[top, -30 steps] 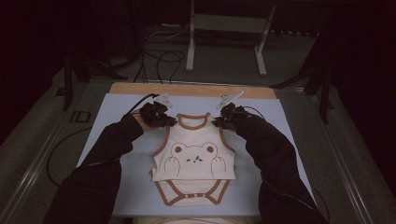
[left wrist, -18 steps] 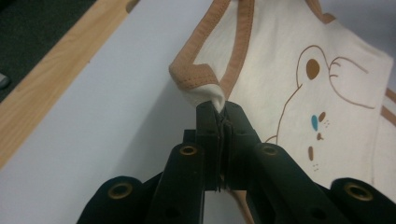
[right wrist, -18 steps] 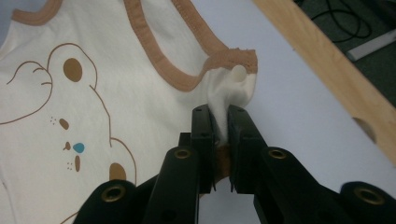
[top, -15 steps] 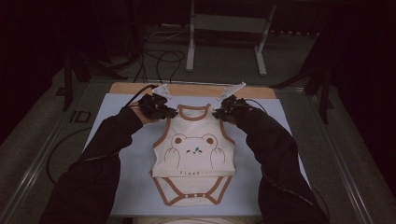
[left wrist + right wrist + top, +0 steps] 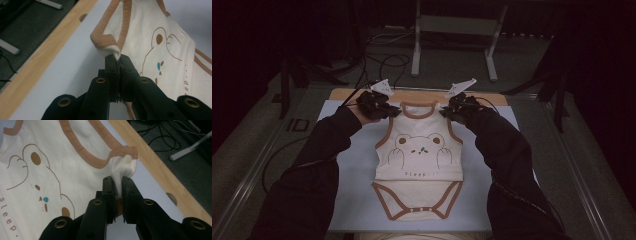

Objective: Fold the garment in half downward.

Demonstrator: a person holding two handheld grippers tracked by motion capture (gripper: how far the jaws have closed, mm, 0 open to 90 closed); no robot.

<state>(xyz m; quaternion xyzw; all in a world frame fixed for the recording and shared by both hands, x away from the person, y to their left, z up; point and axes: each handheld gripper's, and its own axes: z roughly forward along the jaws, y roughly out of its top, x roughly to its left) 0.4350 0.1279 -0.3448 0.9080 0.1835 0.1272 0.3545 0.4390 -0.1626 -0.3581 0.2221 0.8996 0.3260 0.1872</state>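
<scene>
A: Bodysuit (image 5: 419, 160)? Where?

B: Middle of the surface (image 5: 347, 200), shoulders toward the far edge, snap end by the near edge. Bear print up.

A: Jaws?

B: Left gripper (image 5: 384, 111) clamped on the left shoulder strap (image 5: 110, 46), right gripper (image 5: 447, 111) clamped on the right shoulder strap (image 5: 123, 165). Both pinch bunched fabric tight.

A: Tip for the lift?

B: Looks like a lift by the shoulders. Raise both hands level, keep the neckline taut, don't drag the hem off the near edge.

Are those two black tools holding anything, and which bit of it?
Yes. Both grip the baby bodysuit by its shoulder straps: the left tool pinches one strap, the right tool the other.
</scene>
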